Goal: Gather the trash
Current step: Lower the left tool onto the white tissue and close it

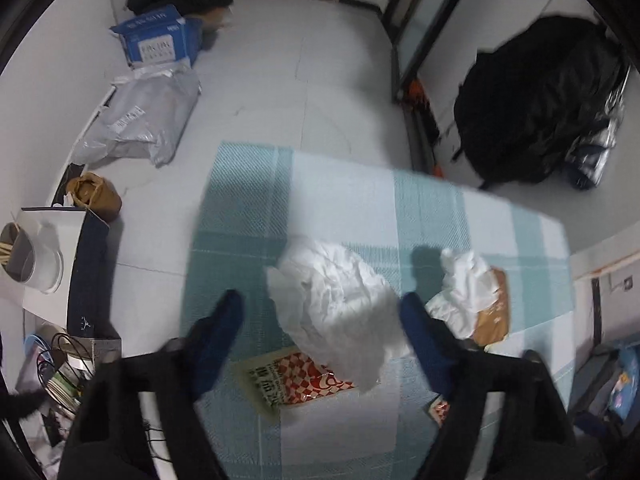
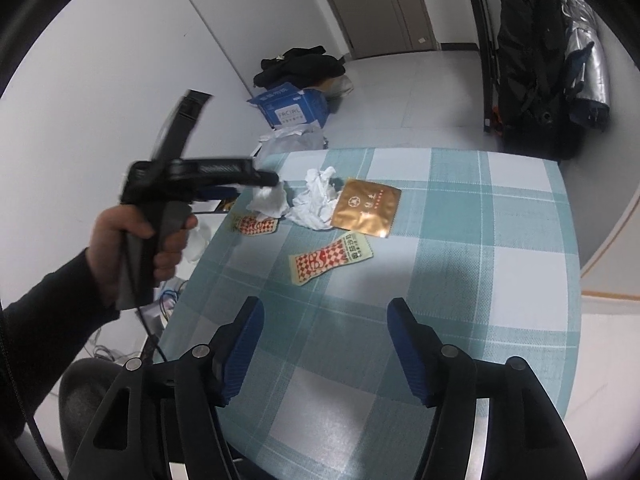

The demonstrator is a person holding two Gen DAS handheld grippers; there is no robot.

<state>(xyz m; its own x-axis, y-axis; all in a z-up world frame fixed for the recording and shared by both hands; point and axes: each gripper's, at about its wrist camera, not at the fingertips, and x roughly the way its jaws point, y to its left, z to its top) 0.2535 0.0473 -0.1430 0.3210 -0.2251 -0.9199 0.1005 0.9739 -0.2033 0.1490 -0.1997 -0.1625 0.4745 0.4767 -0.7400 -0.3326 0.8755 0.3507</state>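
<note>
Trash lay all together near the far left part of the counter (image 2: 460, 280), which was covered with a checked teal and white cloth, and as far as the views showed, none of it was collected yet. I could see no bin or bag for the trash in either view, so where it should go I cannot tell.

Counted from the right wrist view, there were five pieces: two crumpled white tissues, two red and white checked sachets and one gold packet. The first tissue (image 2: 269, 200) was at the left edge of the counter, and the second tissue (image 2: 314, 200) lay just beside it, touching the gold packet (image 2: 366, 208). One sachet (image 2: 254, 225) lay near the left edge, partly under the first tissue, and the other sachet (image 2: 330, 258) lay apart, closer to the camera.

The left hand-held gripper (image 1: 320, 308) was over the first tissue with its jaws apart on both sides of it. The view was blurred, but the pads seemed not to press the paper, so it grasped nothing. The right hand-held gripper (image 2: 326, 312) hung released over a bare part of the cloth, well apart from the trash.

So the first pick was only being started, and all five pieces were left
</note>
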